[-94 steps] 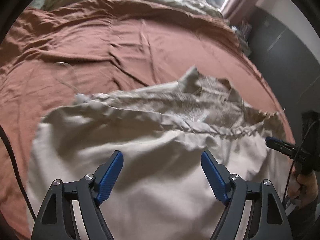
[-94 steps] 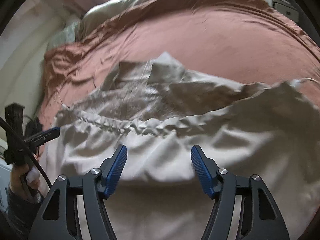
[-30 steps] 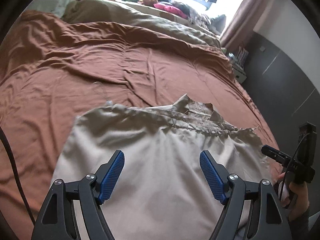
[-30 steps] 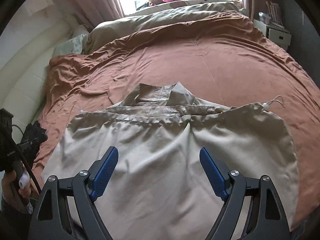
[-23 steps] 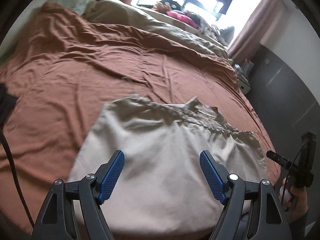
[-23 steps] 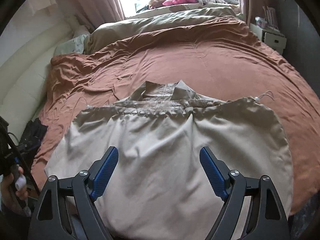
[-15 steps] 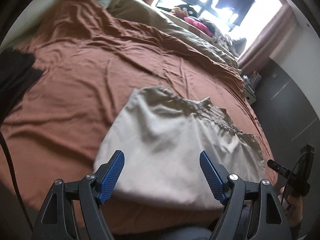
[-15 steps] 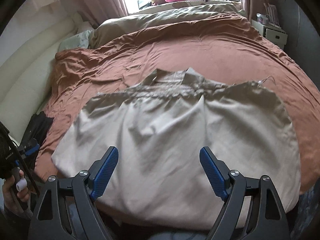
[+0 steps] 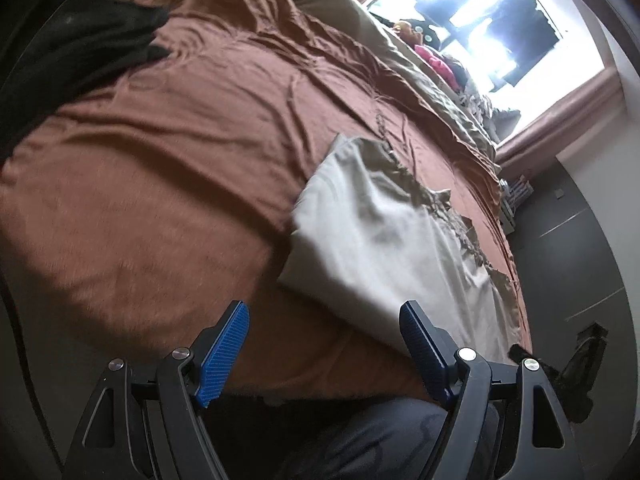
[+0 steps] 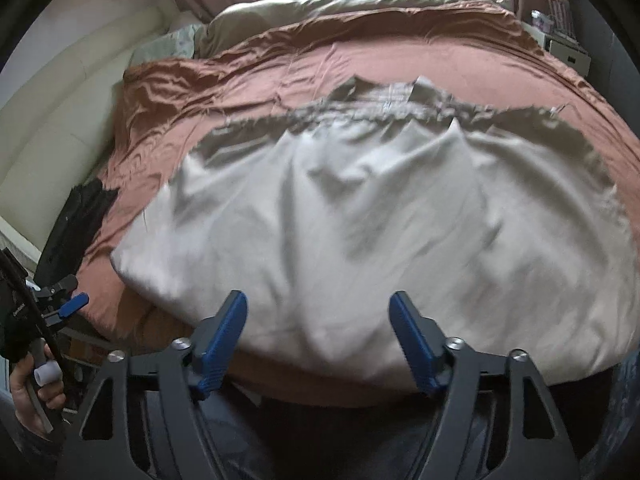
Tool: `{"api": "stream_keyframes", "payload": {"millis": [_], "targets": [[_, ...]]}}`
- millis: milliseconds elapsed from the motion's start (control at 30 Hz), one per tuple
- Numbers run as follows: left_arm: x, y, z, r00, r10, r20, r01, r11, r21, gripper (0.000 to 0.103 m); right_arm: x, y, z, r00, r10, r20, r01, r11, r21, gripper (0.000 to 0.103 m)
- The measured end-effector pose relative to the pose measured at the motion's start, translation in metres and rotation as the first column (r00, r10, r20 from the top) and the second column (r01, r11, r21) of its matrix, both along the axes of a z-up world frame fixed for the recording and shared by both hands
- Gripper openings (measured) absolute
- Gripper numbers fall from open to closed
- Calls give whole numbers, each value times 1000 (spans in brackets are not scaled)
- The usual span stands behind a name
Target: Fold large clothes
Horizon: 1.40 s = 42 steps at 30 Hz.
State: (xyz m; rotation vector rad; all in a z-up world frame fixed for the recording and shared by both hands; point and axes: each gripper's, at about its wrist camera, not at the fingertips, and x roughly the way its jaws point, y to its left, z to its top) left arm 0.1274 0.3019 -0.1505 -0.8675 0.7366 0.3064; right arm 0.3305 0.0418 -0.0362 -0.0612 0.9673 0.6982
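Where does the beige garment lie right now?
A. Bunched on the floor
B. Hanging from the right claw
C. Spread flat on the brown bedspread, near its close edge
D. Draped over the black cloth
C: the beige garment lies spread on the brown bedspread, clear of both claws.

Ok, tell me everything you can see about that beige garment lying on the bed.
The beige garment looks like thin woven cloth, pale and softly wrinkled. It lies spread flat on the rust-brown bedspread at the bed's near edge, with a gathered, puckered band and a collar-like flap along its far side. Only the bedspread touches it; neither claw does.
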Motion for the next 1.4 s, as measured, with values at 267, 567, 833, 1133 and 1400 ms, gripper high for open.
{"api": "stream_keyframes", "payload": {"millis": [267, 567, 833, 1133, 1400], "targets": [[-9, 10, -18, 1000, 14, 6, -13, 999, -48, 79, 6, 20, -23, 998, 15, -58, -16, 1000, -22, 50], [15, 13, -25, 999, -13, 51, 19, 994, -109, 79, 11, 29, -38, 997, -9, -72, 8, 1000, -13, 36], [44, 19, -53, 1000, -5, 9, 6, 981, -194, 79, 7, 35, -52, 997, 15, -77, -19, 999, -50, 34], [57, 26, -62, 999, 41, 24, -34, 970, -240, 71, 10, 45, -56, 997, 20, -75, -26, 996, -83, 12], [50, 25, -66, 996, 82, 25, -74, 973, -219, 58, 45, 71, -61, 996, -74, -58, 68, 991, -111, 7]]}}
